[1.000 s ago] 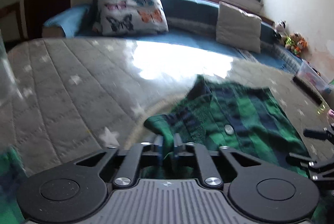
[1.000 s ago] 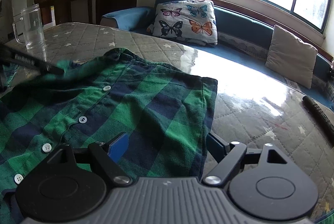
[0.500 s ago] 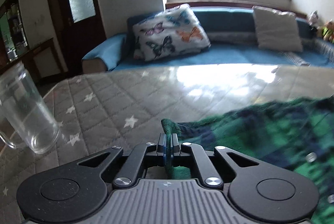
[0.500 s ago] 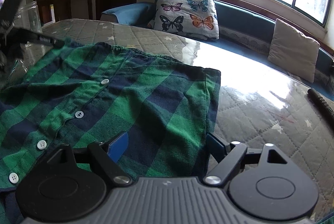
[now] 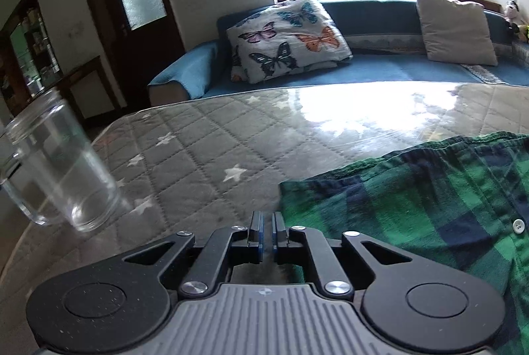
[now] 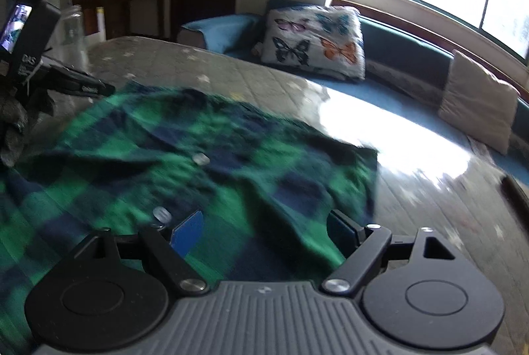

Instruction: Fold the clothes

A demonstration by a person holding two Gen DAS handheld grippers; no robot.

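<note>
Left wrist view: the left gripper (image 5: 266, 231) is seen with jaws nearly together, only a thin slit between the blue pads, and no cloth is held in it; the jaws have just been opening a little. The green-and-navy checked button shirt (image 5: 413, 206) is spread on the grey quilted table cover with white stars (image 5: 205, 156), its corner lying just beside the fingertips on the right. A clear glass mug (image 5: 56, 166) stands near the table's left edge, apart from the shirt.

Right wrist view (blurred): the right gripper (image 6: 264, 231) is held with jaws wide, above the shirt (image 6: 198, 163), approx. over its near part; nothing is pinched. The shirt's far right corner lies toward the table's middle. The other gripper's black body is seen at the left edge.

Step in hand, as judged: shirt is laid flat, button side up, the corner probably just released. Next move calls for a grip on an edge or side, w/ both grippers, so a fold can be started without dragging the cloth toward the mug.
</note>
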